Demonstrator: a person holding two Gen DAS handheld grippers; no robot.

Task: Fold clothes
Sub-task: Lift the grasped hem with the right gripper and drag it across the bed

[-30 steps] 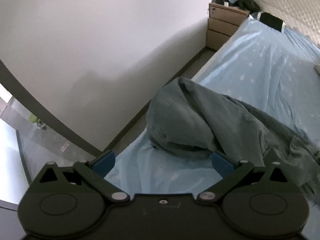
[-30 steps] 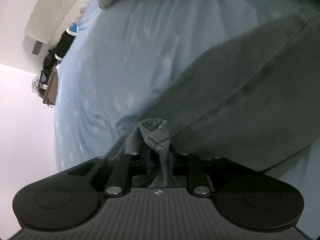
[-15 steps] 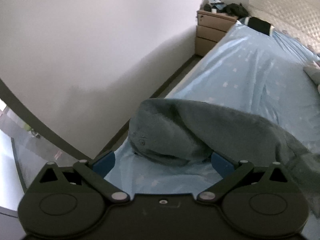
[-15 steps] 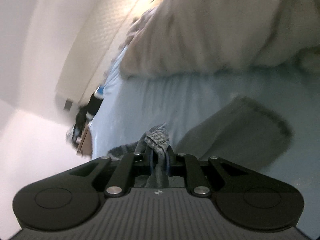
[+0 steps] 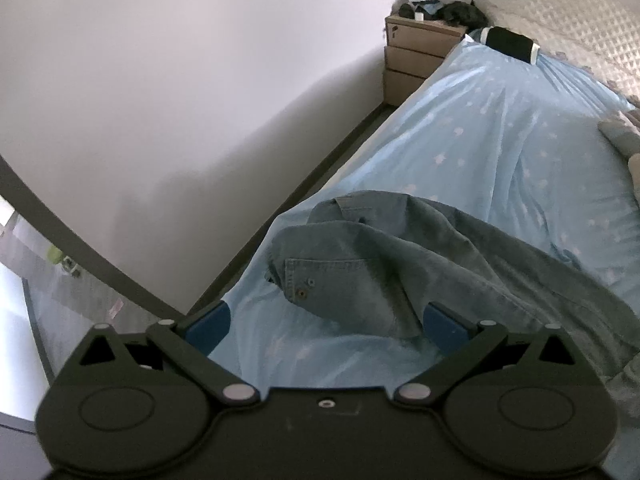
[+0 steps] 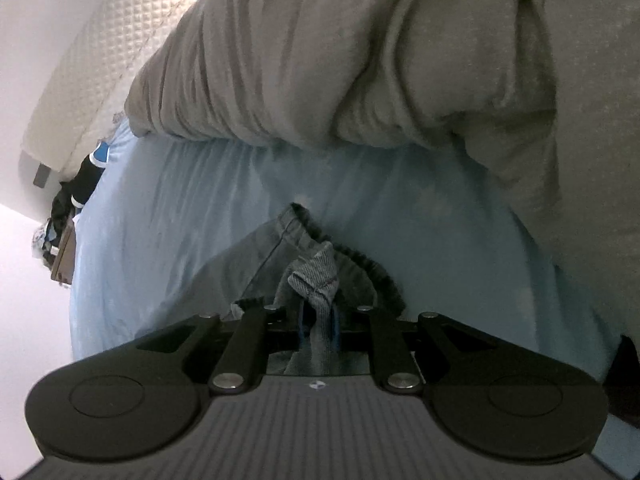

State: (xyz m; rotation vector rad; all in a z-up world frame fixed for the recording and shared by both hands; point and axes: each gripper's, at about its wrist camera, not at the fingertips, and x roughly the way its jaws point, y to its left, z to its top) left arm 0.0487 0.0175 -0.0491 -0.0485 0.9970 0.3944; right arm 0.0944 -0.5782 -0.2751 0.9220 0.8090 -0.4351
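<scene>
A: Logging the left gripper [image 5: 326, 318] first. We see its jaws spread wide, blue pads on both sides, nothing between them. It hangs over the left edge of the bed [image 5: 500, 140], near the foot end.

B: Agreed. Denim shirt [image 5: 384, 264] lies crumpled on the bed's blue star-print sheet, just ahead of those jaws. We can make out a chest pocket with a snap button on the near fold. The right pad sits just beside the fabric; we can't tell if it touches.

A: Right gripper [image 6: 318, 326]: jaws closed narrow, pinching a bunched bit of the same shirt, striped inner weave showing. From that view the shirt [image 6: 248, 264] trails off to the left across the sheet, frayed hem on the right side.

B: Beyond it we have a big grey duvet [image 6: 360, 60] heaped along the far part of the bed, edge resting on the sheet.

A: Rest of the scene: wooden nightstand [image 5: 418, 56] at the head-end corner against the white wall [image 5: 180, 80], dark clutter on top, too small to name. Quilted headboard [image 5: 568, 12] behind, black pillow [image 5: 508, 42] at the head of the bed.
</scene>
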